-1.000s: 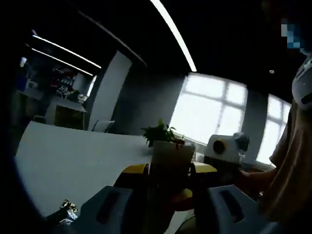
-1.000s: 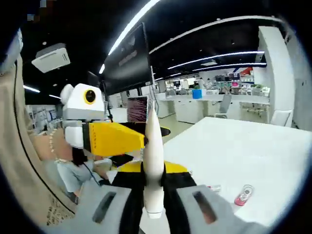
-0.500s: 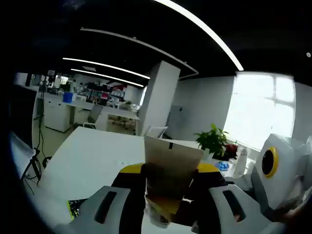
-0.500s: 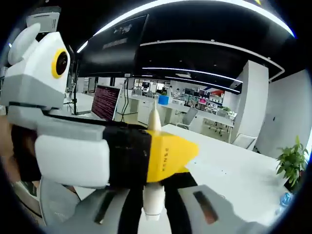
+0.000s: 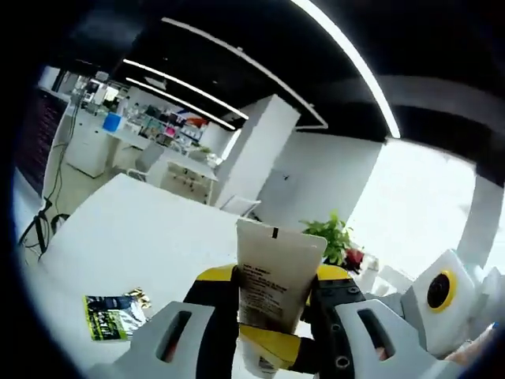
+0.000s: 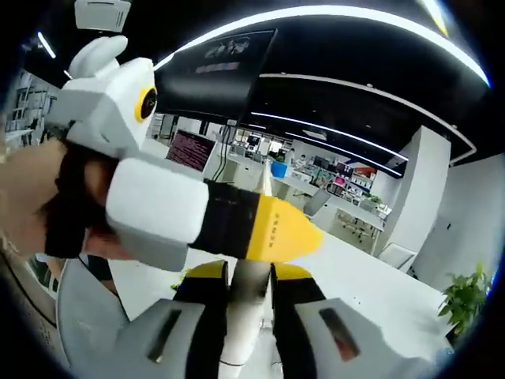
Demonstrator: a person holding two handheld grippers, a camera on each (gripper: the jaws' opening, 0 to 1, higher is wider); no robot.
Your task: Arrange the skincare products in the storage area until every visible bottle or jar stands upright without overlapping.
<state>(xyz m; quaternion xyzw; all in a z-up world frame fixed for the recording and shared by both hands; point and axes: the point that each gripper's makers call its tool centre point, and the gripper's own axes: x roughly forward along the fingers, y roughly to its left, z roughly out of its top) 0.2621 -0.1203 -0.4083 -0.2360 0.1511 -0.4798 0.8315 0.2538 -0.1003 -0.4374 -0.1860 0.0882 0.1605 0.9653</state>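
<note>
With both the left gripper (image 5: pixel 272 316) and right gripper (image 6: pixel 246 296) jaws pinching the flat beige squeeze tube (image 5: pixel 274 272), lower it level and stand it upright on the white surface (image 5: pixel 142 245).

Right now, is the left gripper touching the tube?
Touching. In the left gripper view, the left gripper has its jaws pressed against both sides of the beige tube, with no gap showing.

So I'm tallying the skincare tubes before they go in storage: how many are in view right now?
1. The cream tube is clamped between the left tongs and the right tongs, held up above the white table. Others may be out of frame.
</note>
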